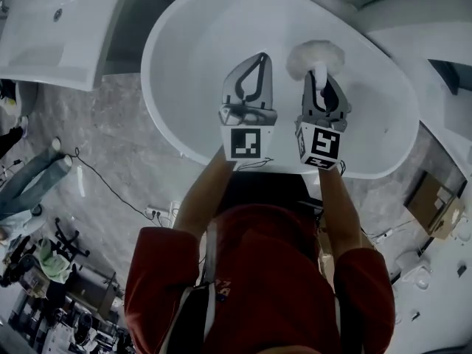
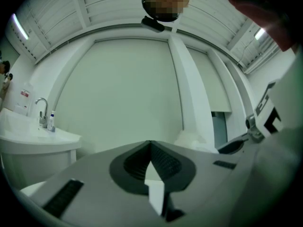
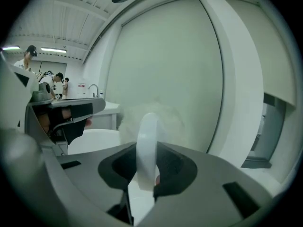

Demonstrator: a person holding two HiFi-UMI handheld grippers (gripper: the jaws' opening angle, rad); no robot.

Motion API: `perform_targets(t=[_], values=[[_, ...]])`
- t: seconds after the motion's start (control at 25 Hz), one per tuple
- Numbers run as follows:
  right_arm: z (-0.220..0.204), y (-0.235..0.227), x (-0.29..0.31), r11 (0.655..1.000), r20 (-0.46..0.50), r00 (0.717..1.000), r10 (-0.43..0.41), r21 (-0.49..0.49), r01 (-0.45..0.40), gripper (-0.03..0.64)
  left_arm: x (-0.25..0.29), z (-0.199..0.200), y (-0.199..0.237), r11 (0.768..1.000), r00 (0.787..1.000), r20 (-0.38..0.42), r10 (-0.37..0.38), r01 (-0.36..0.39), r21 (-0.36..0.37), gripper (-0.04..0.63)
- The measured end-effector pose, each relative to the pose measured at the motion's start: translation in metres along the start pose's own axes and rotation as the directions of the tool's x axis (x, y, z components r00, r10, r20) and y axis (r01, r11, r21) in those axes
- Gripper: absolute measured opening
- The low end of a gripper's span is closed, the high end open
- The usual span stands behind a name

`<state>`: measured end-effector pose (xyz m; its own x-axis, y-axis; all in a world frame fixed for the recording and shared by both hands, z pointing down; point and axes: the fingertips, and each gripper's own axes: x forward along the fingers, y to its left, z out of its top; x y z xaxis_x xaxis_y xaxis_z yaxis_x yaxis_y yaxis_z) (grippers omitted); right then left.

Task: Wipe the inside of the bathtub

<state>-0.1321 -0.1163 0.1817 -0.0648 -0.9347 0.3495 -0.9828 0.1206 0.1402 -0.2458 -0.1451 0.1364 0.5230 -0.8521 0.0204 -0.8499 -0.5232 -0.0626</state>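
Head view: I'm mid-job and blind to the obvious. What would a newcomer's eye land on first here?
The big white oval bathtub fills the top middle of the head view, and both grippers are held side by side over it. The right gripper is shut on the handle of a fluffy white duster, whose head points toward the tub's far side. The left gripper beside it is shut with nothing in it.

Glossy smooth bathtub [image 1: 206,57], fluffy duster [image 1: 315,56]

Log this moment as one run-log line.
left gripper: shut, empty | right gripper: shut on brush handle | brush head: over bathtub | wiping contact: cannot tell
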Motion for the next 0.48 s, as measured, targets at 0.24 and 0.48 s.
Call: perform_targets(t=[0.24, 0.48], values=[[-0.065, 0.010, 0.056, 1.000, -0.065, 0.998, 0.022, -0.002, -0.022, 0.097, 0.019, -0.058, -0.001, 1.000, 1.000, -0.004, -0.024, 0.024, -0.015, 0.015], [-0.163, 0.014, 0.109, 0.998, -0.127, 0.990, 0.066, 0.005, -0.066, 0.097, 0.039, -0.147, -0.008, 0.999, 0.997, -0.075, 0.002, -0.005, -0.037, 0.015]])
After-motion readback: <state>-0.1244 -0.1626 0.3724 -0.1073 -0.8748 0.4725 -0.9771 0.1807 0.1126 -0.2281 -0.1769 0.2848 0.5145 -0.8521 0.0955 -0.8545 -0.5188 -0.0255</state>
